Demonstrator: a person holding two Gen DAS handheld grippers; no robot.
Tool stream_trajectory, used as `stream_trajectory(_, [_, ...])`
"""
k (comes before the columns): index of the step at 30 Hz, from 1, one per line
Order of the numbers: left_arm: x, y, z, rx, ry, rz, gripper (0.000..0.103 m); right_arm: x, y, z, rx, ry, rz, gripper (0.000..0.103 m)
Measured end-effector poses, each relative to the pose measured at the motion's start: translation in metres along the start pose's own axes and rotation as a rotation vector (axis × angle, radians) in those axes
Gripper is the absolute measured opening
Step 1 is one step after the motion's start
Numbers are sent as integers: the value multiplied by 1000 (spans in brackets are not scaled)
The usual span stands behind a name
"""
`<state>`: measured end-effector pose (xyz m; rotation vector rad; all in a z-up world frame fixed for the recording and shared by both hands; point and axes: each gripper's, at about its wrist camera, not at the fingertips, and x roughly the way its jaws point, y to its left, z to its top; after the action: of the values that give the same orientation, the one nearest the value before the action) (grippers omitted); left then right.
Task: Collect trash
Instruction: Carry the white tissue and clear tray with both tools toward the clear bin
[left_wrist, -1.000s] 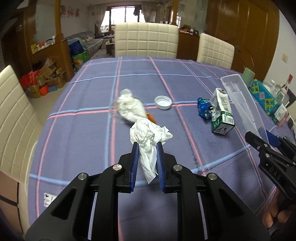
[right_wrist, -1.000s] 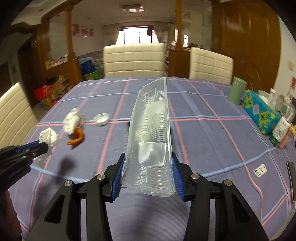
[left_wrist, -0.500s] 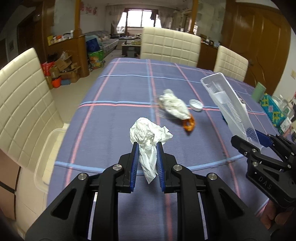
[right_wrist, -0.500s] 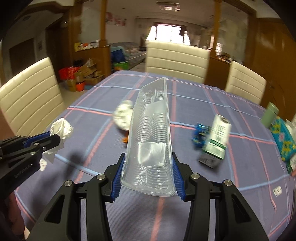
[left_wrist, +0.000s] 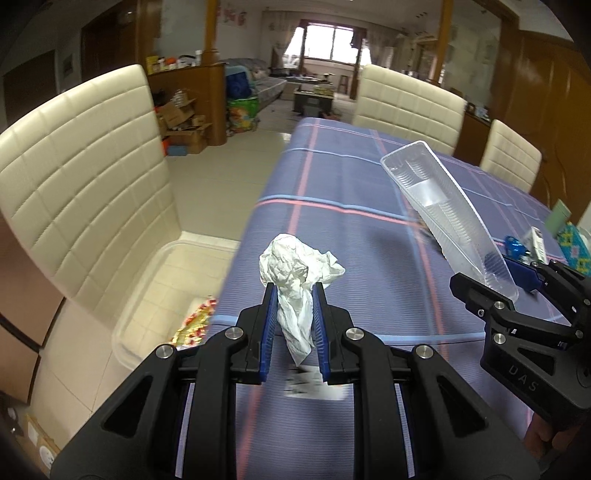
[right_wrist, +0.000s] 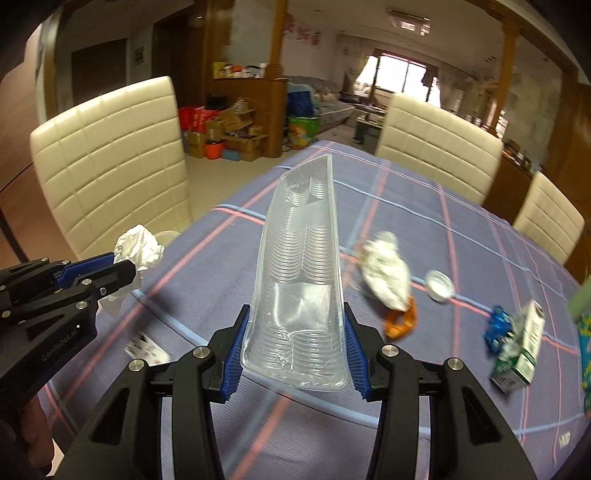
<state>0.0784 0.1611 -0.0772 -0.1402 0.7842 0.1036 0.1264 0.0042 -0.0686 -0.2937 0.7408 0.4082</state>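
Clear bin sitting on floor beside table edge w/ wrappers inside. Left gripper pinching crumpled tissue, right gripper clamping clear plastic tray. Carry step; next probably needs both over the bin, then releasing.

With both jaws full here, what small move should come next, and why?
Probably carry the left gripper a little further past the table edge, over the clear bin on the floor. It is shut on the crumpled tissue, and wrappers already lie in that bin.
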Motion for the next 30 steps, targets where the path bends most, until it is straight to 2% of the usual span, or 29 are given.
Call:
stream_trajectory(17, [12,82,-3,-103,1,106,20,36,76,34,-150,8,63,45])
stream_trajectory(22, [23,104,-2,-138,20,129,20,45,85,39,-168,14,74,45])
stream_trajectory(30, [45,121,2,-138,62,147,21,64,88,50,-164,26,67,45])
